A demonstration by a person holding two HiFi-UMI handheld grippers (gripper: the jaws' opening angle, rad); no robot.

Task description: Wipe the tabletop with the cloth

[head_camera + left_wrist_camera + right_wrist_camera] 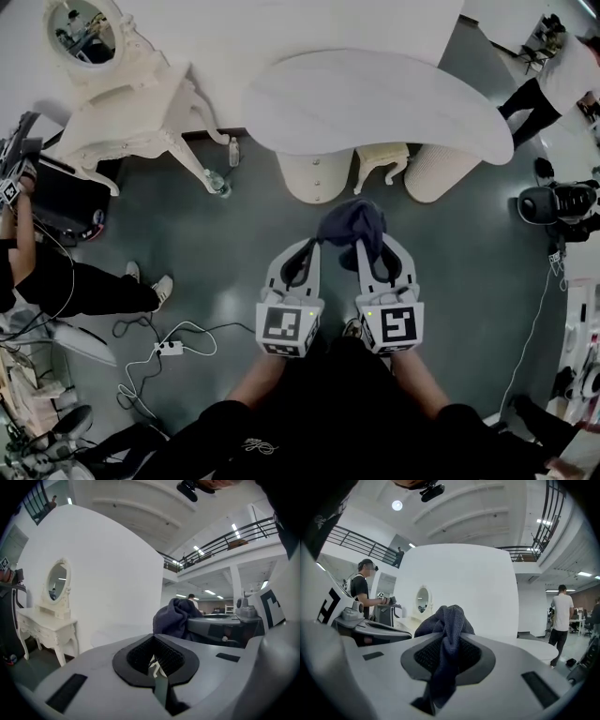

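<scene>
A dark blue cloth (352, 220) hangs bunched from my right gripper (367, 246), which is shut on it. In the right gripper view the cloth (447, 625) fills the gap between the jaws and rises above them. My left gripper (312, 246) sits just left of the cloth, shut with nothing in it. The left gripper view shows the cloth (176, 616) off to the right, beyond its closed jaws. The white curved tabletop (375, 98) lies ahead of both grippers. Both are held close to my body over the grey floor, short of the table.
Two white round pedestals (317, 173) and a small stool (382, 159) stand under the table. A white vanity with an oval mirror (122, 103) is at the left. A power strip and cables (169, 349) lie on the floor. People stand at the left (56, 281) and upper right (553, 80).
</scene>
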